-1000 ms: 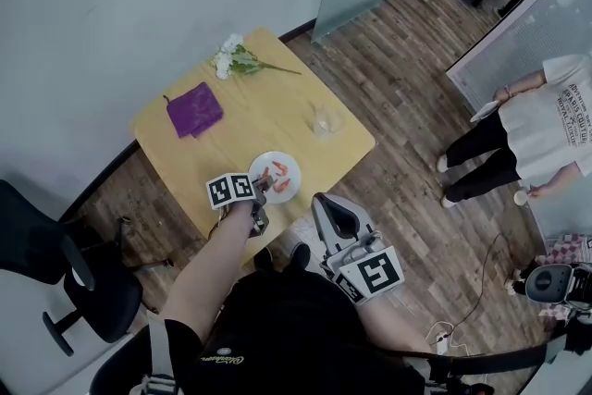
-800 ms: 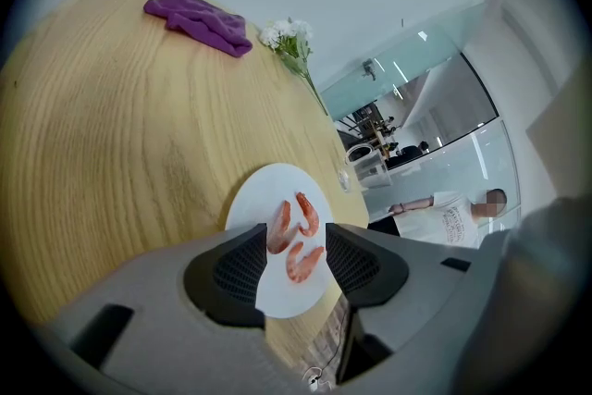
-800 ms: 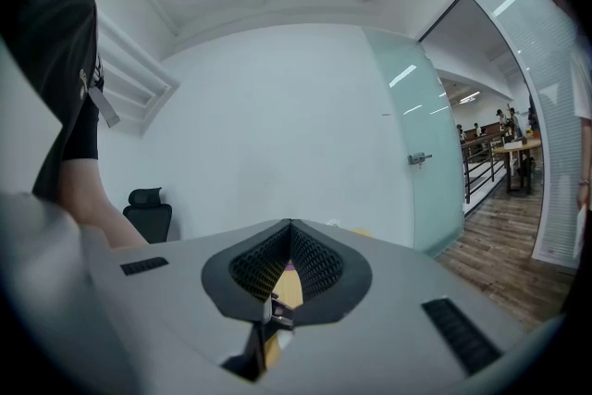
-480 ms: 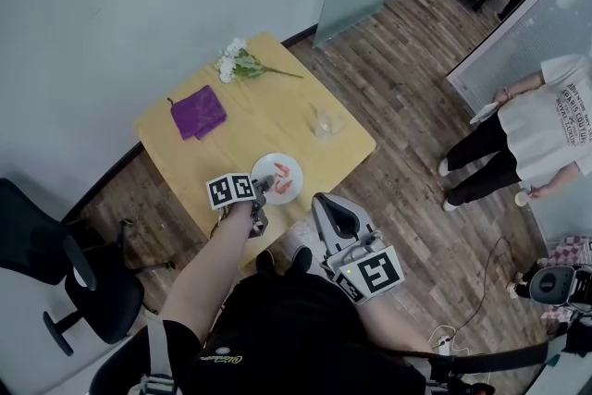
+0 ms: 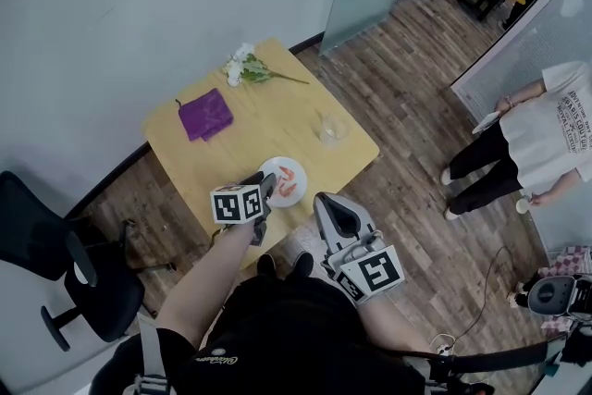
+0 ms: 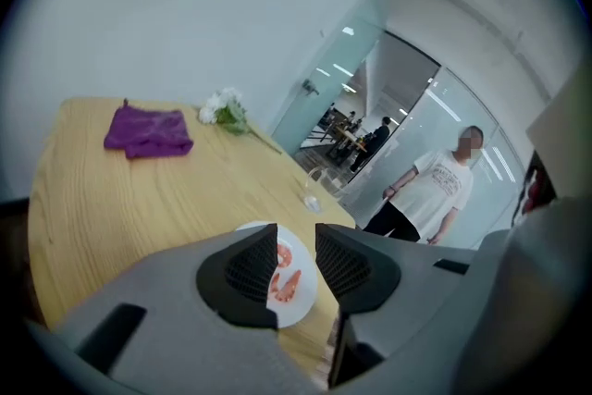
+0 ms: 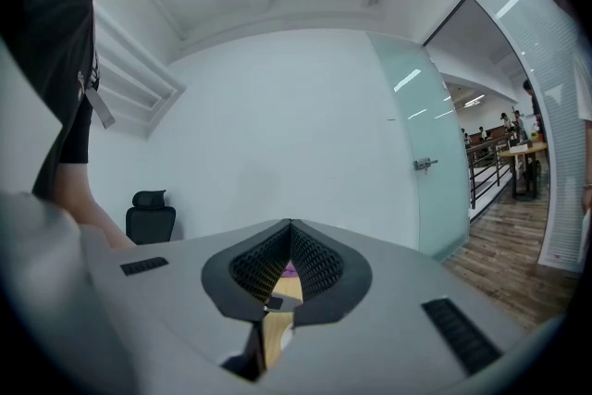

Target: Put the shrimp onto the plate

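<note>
A white plate (image 5: 288,169) near the front edge of the wooden table (image 5: 259,129) holds orange shrimp (image 5: 286,187). My left gripper (image 5: 267,191) hovers over the plate's near rim. In the left gripper view its jaws (image 6: 296,240) are closing with a gap and nothing between them. The plate (image 6: 307,302) and shrimp (image 6: 287,285) show through that gap. My right gripper (image 5: 326,203) is held off the table's front corner, above the floor. Its jaws (image 7: 290,231) meet at the tips, shut and empty.
On the table lie a purple cloth (image 5: 205,115), white flowers (image 5: 243,67) and a clear glass (image 5: 330,128). A black office chair (image 5: 55,254) stands at the left. A person in a white shirt (image 5: 555,120) stands on the wooden floor at the right.
My left gripper has risen slightly over the plate's near rim. The right gripper has kept its place.
</note>
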The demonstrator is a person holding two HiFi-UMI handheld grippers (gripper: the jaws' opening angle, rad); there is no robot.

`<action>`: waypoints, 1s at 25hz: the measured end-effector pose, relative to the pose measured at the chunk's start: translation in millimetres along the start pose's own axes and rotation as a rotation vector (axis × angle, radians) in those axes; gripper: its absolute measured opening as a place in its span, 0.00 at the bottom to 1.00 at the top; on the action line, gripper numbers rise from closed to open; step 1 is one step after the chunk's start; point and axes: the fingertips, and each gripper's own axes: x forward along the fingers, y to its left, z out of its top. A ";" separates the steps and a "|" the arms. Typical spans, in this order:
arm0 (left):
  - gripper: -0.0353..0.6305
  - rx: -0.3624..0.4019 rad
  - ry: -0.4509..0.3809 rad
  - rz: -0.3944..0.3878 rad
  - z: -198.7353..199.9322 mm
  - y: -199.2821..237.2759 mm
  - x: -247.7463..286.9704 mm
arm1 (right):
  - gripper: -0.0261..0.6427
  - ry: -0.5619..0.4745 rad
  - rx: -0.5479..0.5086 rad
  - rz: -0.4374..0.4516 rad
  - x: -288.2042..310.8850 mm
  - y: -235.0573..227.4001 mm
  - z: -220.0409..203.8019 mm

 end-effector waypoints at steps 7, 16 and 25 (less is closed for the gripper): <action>0.07 0.301 -0.250 0.013 52.3 -50.7 -70.8 | 0.04 -0.027 -0.012 0.006 -0.3 2.7 8.3; 0.06 0.500 -0.481 0.019 92.8 -114.8 -141.6 | 0.04 -0.067 -0.022 0.020 -4.2 4.7 20.5; 0.06 0.528 -0.521 -0.023 96.8 -143.9 -156.1 | 0.04 -0.089 -0.039 0.004 -5.6 2.0 29.0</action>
